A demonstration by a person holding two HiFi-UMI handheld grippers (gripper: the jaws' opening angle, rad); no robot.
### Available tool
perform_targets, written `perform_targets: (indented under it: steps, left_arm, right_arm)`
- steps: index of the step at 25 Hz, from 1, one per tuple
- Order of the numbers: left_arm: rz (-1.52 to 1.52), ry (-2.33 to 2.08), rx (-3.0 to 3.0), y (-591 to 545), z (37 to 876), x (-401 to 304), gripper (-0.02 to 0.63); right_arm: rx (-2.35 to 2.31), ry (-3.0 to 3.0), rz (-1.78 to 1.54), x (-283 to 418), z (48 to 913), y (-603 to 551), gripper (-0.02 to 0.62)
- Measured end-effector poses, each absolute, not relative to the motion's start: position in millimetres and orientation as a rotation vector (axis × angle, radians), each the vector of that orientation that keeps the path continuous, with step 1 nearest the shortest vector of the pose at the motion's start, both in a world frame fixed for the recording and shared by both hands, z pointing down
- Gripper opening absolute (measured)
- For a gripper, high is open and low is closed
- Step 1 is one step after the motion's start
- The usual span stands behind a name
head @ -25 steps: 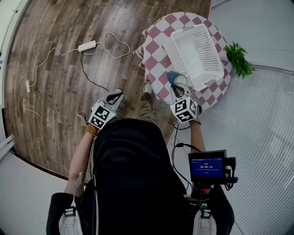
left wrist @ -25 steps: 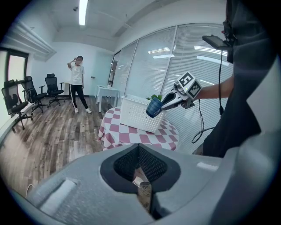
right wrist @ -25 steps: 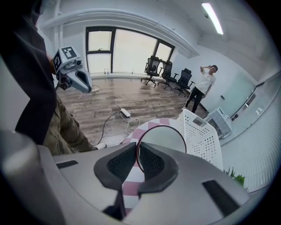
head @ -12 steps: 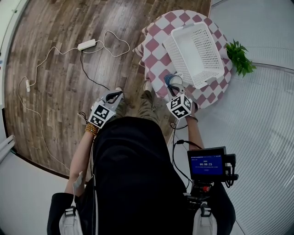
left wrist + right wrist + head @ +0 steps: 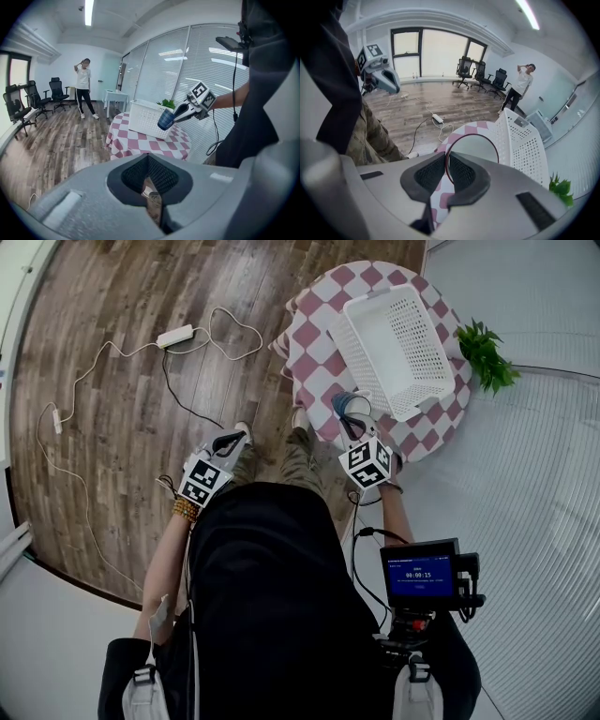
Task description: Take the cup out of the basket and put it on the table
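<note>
My right tongs (image 5: 358, 422) pinch the blue cup (image 5: 349, 405) by its rim, one pad inside the mouth and one outside. The cup hangs clear of the white basket (image 5: 412, 334), over the near edge of the checked table (image 5: 314, 362). From the tongs the cup lies at 12 o'clock in the head view, its long axis tilted along their line with the mouth facing back at them, so I judge the base must swing level over the bare cloth at its 10 o'clock. My left tongs (image 5: 234, 439) are pressed together on nothing, well apart at 9 o'clock over the floor.
</note>
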State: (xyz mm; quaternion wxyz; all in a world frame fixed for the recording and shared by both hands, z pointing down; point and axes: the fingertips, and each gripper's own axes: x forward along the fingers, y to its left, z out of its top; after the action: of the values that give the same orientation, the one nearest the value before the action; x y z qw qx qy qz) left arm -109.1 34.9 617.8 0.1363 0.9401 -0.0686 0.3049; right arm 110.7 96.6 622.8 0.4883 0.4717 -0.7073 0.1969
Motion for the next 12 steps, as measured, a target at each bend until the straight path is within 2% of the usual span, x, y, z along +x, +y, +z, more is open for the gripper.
perform_targets:
  steps: [8, 12]
  left_arm:
    - [0.875, -0.198, 2.731, 35.3, 619.5, -93.8, 0.003]
    - [0.866, -0.190, 2.745, 36.8, 614.7, -80.1, 0.003]
  right_arm:
    - [1.343, -1.791, 0.384, 127.8, 542.4, 73.2, 0.035]
    - [1.415, -1.759, 0.349, 161.4, 518.3, 67.9, 0.035]
